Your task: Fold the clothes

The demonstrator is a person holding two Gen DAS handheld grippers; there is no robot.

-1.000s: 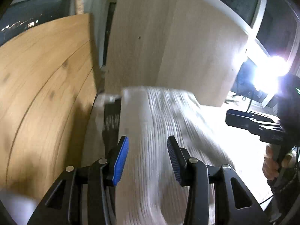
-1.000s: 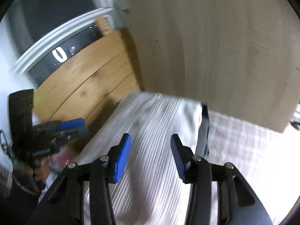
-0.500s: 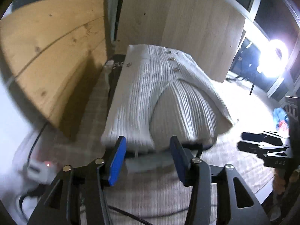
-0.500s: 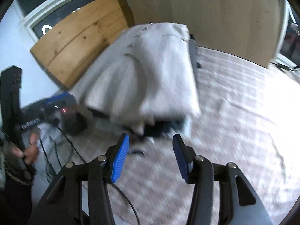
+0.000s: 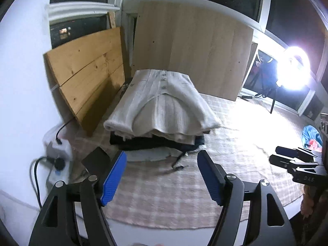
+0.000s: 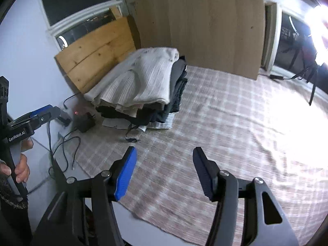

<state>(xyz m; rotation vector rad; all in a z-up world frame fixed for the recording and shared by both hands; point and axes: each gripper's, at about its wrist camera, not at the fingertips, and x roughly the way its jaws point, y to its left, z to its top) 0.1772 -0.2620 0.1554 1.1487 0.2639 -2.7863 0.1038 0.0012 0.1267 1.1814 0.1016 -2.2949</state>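
Note:
A folded cream ribbed cardigan (image 5: 162,102) with buttons lies on top of a stack of folded dark and light clothes (image 5: 155,141) at the far left of a checked cloth (image 5: 164,194). The cardigan also shows in the right wrist view (image 6: 141,80), on the same stack (image 6: 155,112). My left gripper (image 5: 162,176) is open and empty, held back from the stack. My right gripper (image 6: 164,172) is open and empty over the cloth (image 6: 225,123). Each gripper shows in the other's view, the right one (image 5: 295,162) and the left one (image 6: 34,116).
Two wooden boards (image 5: 86,71) (image 5: 192,49) lean against the wall behind the stack. A power strip and cables (image 6: 67,131) lie left of the cloth. A bright ring light (image 5: 293,67) stands at the right. Blue and red fabric (image 5: 311,137) lies at the far right.
Both grippers have pulled back and away from the cardigan, which now rests on the stack. The jaws of both have stayed open.

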